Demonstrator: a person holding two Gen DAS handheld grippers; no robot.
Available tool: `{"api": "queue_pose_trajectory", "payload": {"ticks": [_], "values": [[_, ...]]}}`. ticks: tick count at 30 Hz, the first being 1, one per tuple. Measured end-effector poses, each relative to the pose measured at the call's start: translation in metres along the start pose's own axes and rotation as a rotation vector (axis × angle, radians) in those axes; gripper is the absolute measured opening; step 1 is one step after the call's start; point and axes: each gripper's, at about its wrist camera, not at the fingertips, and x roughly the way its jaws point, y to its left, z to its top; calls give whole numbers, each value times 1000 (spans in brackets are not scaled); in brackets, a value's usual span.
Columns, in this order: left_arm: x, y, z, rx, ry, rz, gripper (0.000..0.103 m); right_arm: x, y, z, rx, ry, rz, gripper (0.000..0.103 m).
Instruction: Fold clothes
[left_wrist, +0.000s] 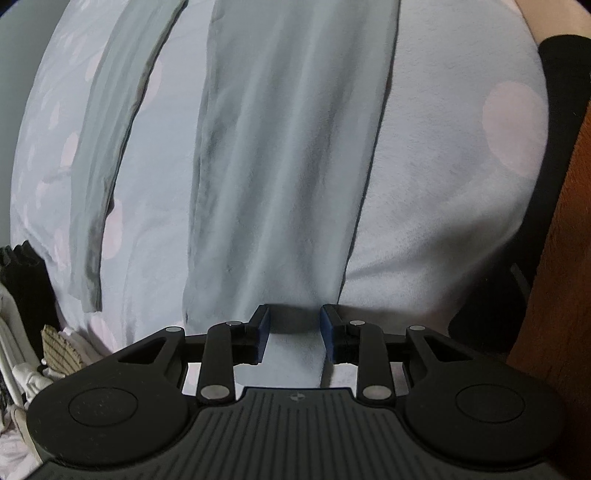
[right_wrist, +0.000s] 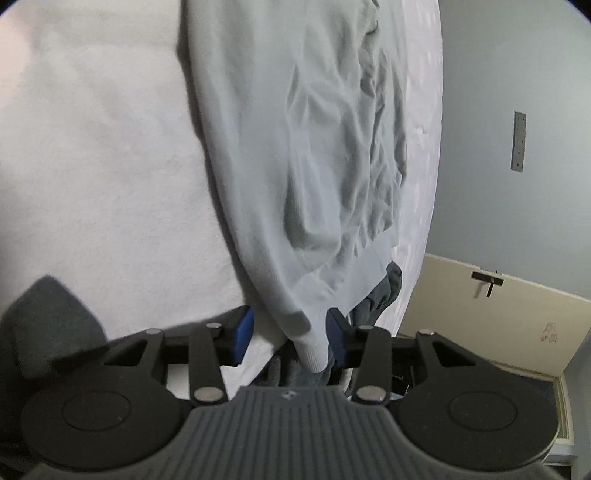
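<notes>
On the bed sheet (left_wrist: 443, 192), pale with faint pink dots, a light grey-blue garment (left_wrist: 288, 155) lies spread lengthwise, running from 6 o'clock toward 12 o'clock in the left wrist view, with a separate strip of the same cloth, probably a sleeve (left_wrist: 110, 155), lying apart at 9 to 10 o'clock. The left gripper (left_wrist: 294, 328) stands at the garment's near end, jaws set moderately apart with the cloth edge lying between the blue pads and no contact visible; it grips nothing. In the right wrist view the same garment (right_wrist: 295, 147) drapes from 12 o'clock down to 6 o'clock, rumpled along its right side, and its ribbed corner (right_wrist: 314, 354) hangs between the jaws of the right gripper (right_wrist: 291, 334), which are likewise parted and not closed on it. A darker grey cloth (right_wrist: 384, 291) shows beneath at 5 o'clock. Judgement: both tools are stationed at near-end corners so that a paired pinch can lift that edge and carry it over for a fold; closing has yet to occur.
</notes>
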Motion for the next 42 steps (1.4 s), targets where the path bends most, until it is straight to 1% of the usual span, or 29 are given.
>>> {"api": "queue_pose_trajectory", "payload": {"ticks": [3, 4, 6, 7, 8, 11, 13, 14, 16, 17, 20, 21, 22, 23, 24, 26, 29, 32, 34, 37, 38, 42], "values": [[2, 0, 0, 0, -4, 0, 36, 11, -3, 5, 22, 36, -30, 45], [3, -1, 0, -2, -5, 3, 36, 14, -4, 7, 32, 50, -36, 42], [2, -1, -1, -17, -10, 6, 36, 20, -5, 10, 43, 76, -36, 33], [1, 2, -3, -26, -4, -12, 36, 23, -5, 11, 46, 91, -35, 25], [0, 4, -4, -35, 1, -29, 36, 25, -5, 12, 49, 109, -31, 20], [-2, 12, -9, -63, 10, -72, 37, 27, -8, 15, 61, 128, -26, 20], [-4, 16, -12, -81, 8, -92, 44, 26, -10, 16, 65, 128, -25, 20], [-2, 16, -12, -82, 12, -94, 49, 26, -10, 16, 69, 128, -24, 20], [4, 15, -9, -85, 25, -93, 50, 27, -11, 17, 79, 131, -26, 20], [8, 15, -7, -88, 35, -89, 52, 27, -12, 18, 86, 133, -29, 20], [13, 9, 0, -99, 60, -53, 55, 29, -13, 21, 111, 140, -44, 20], [12, 9, 1, -108, 66, -42, 51, 30, -13, 23, 121, 142, -52, 19], [10, 9, 2, -123, 68, -32, 44, 31, -14, 24, 133, 146, -56, 16], [7, 11, 0, -150, 61, -13, 27, 31, -14, 25, 142, 149, -56, 10], [4, 13, -2, -177, 54, 6, 14, 31, -15, 26, 145, 148, -60, 9], [-3, 19, -8, -243, 37, 45, 7, 29, -17, 26, 143, 140, -80, 8], [-15, 27, -17, -336, -5, 93, 5, 26, -24, 23, 157, 143, -99, 8], [-24, 41, -15, -415, -38, 128, 4, 23, -33, 18, 190, 143, -134, 8], [-31, 50, -17, -473, -59, 143, 4, 21, -40, 17, 195, 132, -149, 8], [-54, 54, -19, -557, -86, 168, 4, 19, -51, 15, 206, 114, -168, 7], [-61, 56, -19, -585, -96, 176, 4, 19, -55, 14, 213, 108, -176, 5], [-73, 84, -24, -724, -118, 191, 4, 19, -74, 3, 256, 98, -209, 4]]}}
